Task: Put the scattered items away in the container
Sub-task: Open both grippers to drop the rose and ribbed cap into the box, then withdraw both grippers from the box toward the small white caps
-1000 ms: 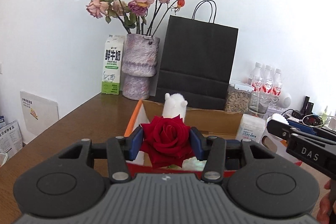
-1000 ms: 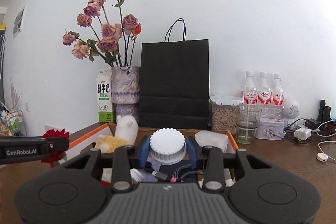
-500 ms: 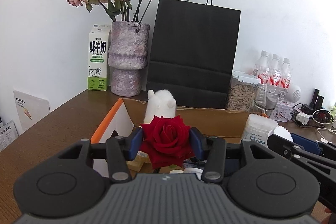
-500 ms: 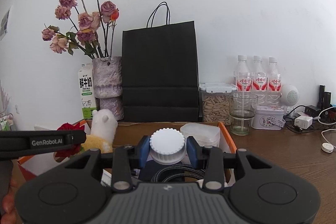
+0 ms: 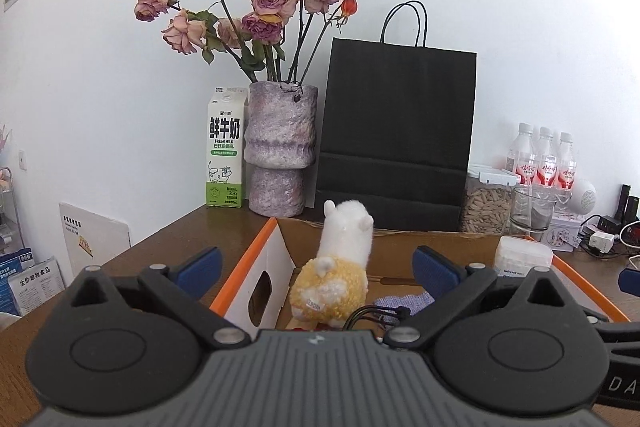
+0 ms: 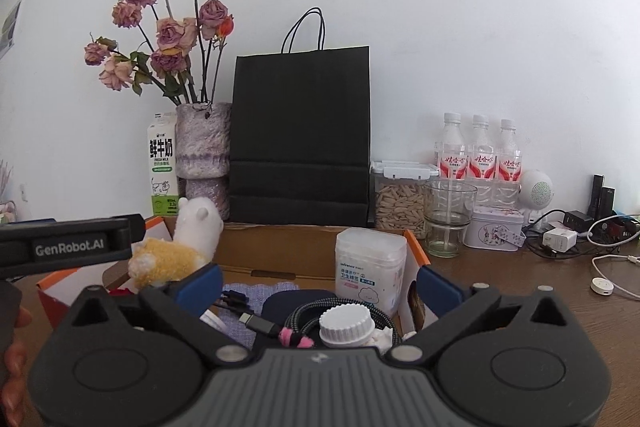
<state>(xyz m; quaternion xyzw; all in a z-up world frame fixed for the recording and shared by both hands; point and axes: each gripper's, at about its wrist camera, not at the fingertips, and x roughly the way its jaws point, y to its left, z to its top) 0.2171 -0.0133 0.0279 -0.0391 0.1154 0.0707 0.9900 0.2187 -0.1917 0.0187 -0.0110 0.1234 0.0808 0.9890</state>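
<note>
Grippers first: the left gripper [image 5: 316,263] and the right gripper [image 6: 319,281] are both opening wide, with nothing pinched between their pads. The white cap [image 6: 346,325] lies down in the box [image 6: 280,247] on the cables, just under the right gripper. Lift both straight up so nothing snags. Farther in, the fluffy toy [image 5: 340,267] stands inside.
</note>
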